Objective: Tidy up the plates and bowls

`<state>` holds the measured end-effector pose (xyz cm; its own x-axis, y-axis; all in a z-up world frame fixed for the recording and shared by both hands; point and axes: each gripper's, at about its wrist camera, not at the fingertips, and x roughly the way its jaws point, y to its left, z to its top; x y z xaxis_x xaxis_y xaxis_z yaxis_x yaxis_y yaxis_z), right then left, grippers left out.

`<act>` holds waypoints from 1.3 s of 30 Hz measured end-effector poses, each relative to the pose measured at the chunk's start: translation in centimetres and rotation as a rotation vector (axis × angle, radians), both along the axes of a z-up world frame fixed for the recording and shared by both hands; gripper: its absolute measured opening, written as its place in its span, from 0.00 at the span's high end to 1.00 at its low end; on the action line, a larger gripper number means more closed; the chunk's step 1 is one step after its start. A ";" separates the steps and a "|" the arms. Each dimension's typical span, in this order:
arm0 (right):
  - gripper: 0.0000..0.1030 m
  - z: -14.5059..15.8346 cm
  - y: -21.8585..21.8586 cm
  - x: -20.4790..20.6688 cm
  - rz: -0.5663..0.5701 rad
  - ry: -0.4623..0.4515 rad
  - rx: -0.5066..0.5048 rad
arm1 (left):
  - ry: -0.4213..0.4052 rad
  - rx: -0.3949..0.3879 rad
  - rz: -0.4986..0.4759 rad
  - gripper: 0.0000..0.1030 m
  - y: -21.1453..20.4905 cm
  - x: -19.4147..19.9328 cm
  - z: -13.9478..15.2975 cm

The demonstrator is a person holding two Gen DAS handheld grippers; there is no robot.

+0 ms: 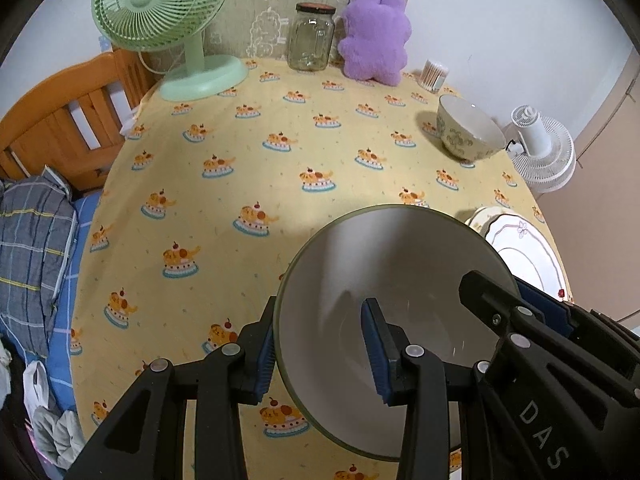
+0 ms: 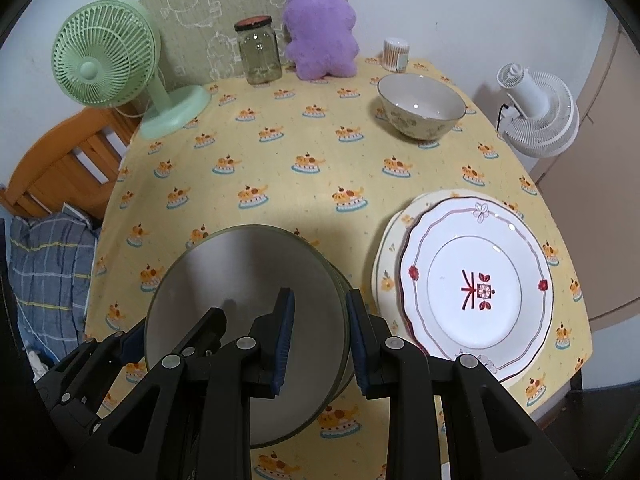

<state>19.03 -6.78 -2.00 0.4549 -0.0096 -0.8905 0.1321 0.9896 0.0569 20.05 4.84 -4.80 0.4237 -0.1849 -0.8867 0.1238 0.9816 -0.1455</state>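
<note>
A grey-green bowl (image 1: 400,272) (image 2: 240,280) hangs tilted just above the yellow tablecloth, held from both sides. My left gripper (image 1: 320,354) is shut on its left rim, one pad inside and one outside. On the opposite rim my right gripper (image 2: 320,342) is shut the same way. A floral cream bowl (image 1: 468,132) (image 2: 420,108) stands at the far right of the table. A white plate with red motifs (image 2: 476,280) (image 1: 528,256) lies on a cream plate (image 2: 384,280) at the near right.
Along the back stand a green fan (image 1: 160,12), a glass jar (image 1: 310,38), a purple plush (image 1: 374,36) and a cotton swab tub (image 2: 396,54). A white fan (image 2: 536,112) stands off the table's right edge. A wooden bed frame (image 1: 60,124) and bedding lie left.
</note>
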 end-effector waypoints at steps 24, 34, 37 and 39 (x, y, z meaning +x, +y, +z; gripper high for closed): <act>0.71 -2.8 -0.6 0.9 0.009 0.063 -0.053 | 0.082 0.046 -0.049 0.62 -1.4 0.6 -2.5; 0.41 -3.1 -0.9 0.3 -0.003 0.032 0.065 | 0.069 0.064 -0.058 0.37 -1.2 0.1 -1.7; 0.41 -2.9 -0.9 -0.2 -0.015 0.030 0.089 | 0.053 0.065 -0.073 0.35 -1.2 -0.5 -1.2; 0.41 -2.6 -0.9 -0.7 -0.022 0.022 0.095 | 0.041 0.055 -0.089 0.35 -1.3 -0.8 -0.7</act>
